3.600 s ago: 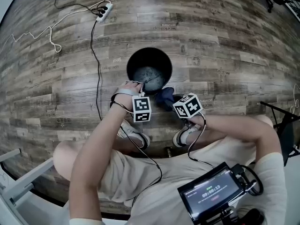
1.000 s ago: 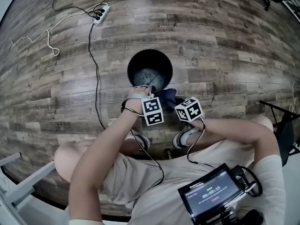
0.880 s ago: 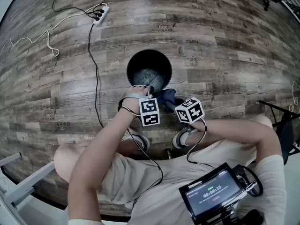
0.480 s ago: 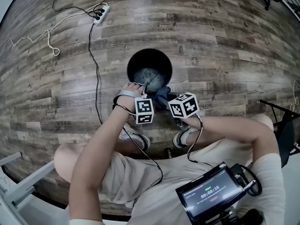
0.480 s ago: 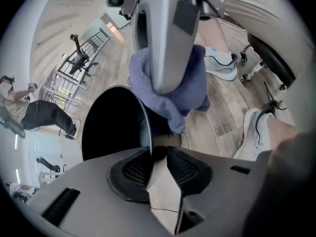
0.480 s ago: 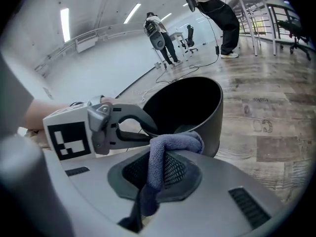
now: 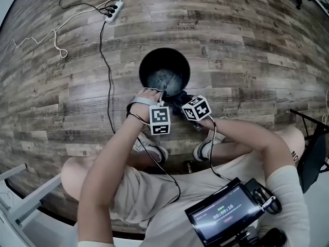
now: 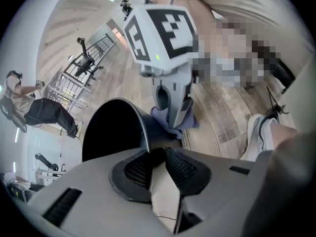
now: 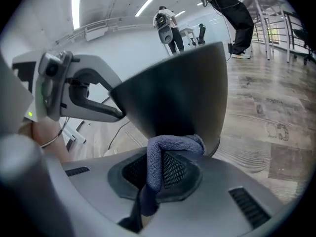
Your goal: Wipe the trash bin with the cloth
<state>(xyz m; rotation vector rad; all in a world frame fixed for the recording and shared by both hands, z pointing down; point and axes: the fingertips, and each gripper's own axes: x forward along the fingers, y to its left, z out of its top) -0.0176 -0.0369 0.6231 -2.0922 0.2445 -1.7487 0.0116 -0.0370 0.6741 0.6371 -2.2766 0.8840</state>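
Observation:
The black round trash bin [image 7: 164, 68] stands on the wood floor. My left gripper [image 7: 162, 92] is at its near rim. In the left gripper view the jaws [image 8: 157, 154] are closing with the bin's rim [image 8: 146, 137] between the pad tips, and the pads touch it. My right gripper [image 7: 184, 100] is just right of it, shut on a folded dark blue cloth [image 9: 170, 144]. The cloth lies against the bin's outer wall [image 9: 182, 93]. The left gripper view also shows the right gripper [image 8: 173, 125] and the cloth [image 8: 159, 115] beside the bin.
A white power strip [image 7: 114, 6] and thin cables [image 7: 105, 71] lie on the floor at the back left. The person's shoes [image 7: 150, 149] rest just behind the grippers. A small screen [image 7: 221, 217] hangs at the chest. A black frame [image 7: 308, 133] stands at the right.
My right gripper has moved left and forward with the cloth, up against the bin's wall. The left gripper has shifted slightly left along the near rim.

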